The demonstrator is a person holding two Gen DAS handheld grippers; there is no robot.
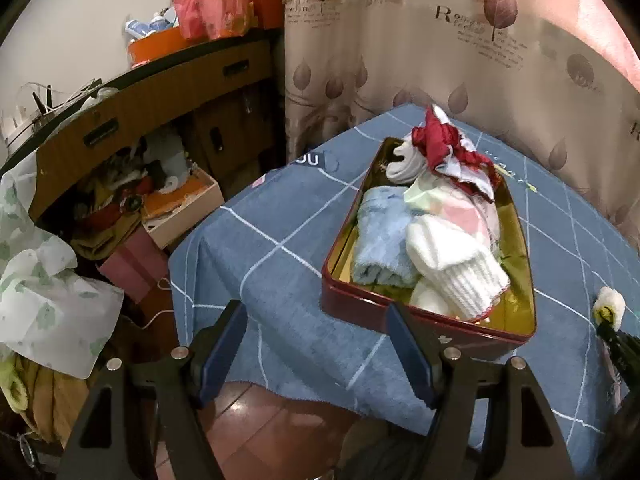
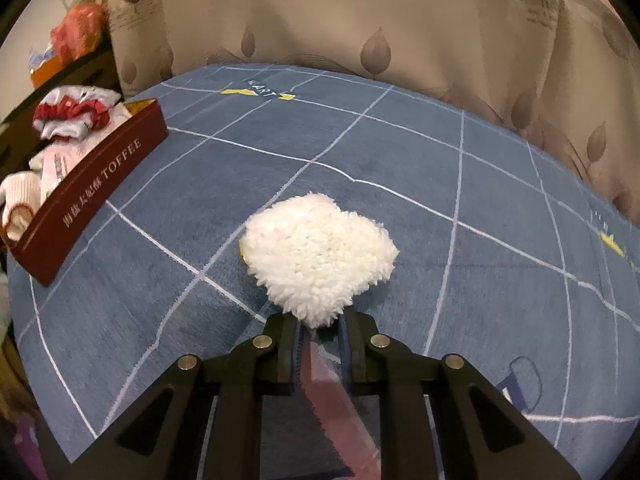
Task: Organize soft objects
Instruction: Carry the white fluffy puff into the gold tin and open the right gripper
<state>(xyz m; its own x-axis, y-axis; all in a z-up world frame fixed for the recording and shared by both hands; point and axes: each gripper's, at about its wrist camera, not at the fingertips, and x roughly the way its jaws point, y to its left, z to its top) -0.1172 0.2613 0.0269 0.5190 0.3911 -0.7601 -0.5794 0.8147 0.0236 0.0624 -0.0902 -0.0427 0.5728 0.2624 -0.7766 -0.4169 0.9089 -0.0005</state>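
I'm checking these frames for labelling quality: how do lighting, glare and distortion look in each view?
Left wrist view: dim warm light, gold glare inside the red tin, edges bowed by the fisheye, clutter at left dark. Right wrist view: the fluffy white pad is sharp and bright, the tablecloth grid lines curve.

Both views show dim, warm indoor light with a reddish cast, and a pink overexposed patch on the curtain (image 1: 592, 20) at upper right. Strong fisheye distortion bends the tablecloth (image 2: 400, 160) grid lines, and black vignetting fills the frame corners. The tin (image 1: 516, 240) shows a dull golden sheen inside; focus is fair at centre, while the clutter at the left edges is soft and smeared.
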